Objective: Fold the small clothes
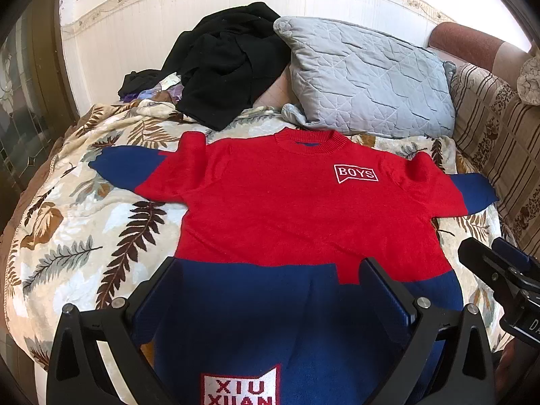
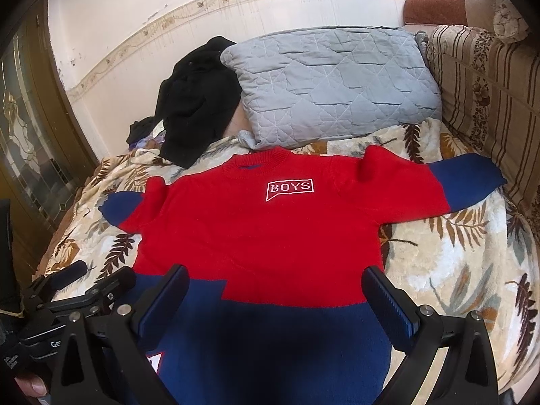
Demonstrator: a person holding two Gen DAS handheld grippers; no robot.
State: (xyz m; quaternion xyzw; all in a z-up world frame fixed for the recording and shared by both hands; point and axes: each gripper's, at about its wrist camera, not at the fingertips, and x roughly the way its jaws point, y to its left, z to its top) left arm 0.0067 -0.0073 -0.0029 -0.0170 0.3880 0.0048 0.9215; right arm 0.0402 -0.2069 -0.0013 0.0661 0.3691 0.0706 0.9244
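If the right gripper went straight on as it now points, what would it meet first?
Probably the red and blue knitted sweater, spread flat ahead of the open right gripper; the height above it is unclear.

Flat sweater (red, blue) on blanket

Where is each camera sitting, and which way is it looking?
Left wrist: on the left gripper, above the blue hem, facing the sweater and pillow; its open fingers show, with the right gripper at the right edge.
Right wrist: on the right gripper, facing the same way; its open fingers, the left gripper and a fingertip show.
Shared: sweater, pillow, black clothes, leaf blanket.
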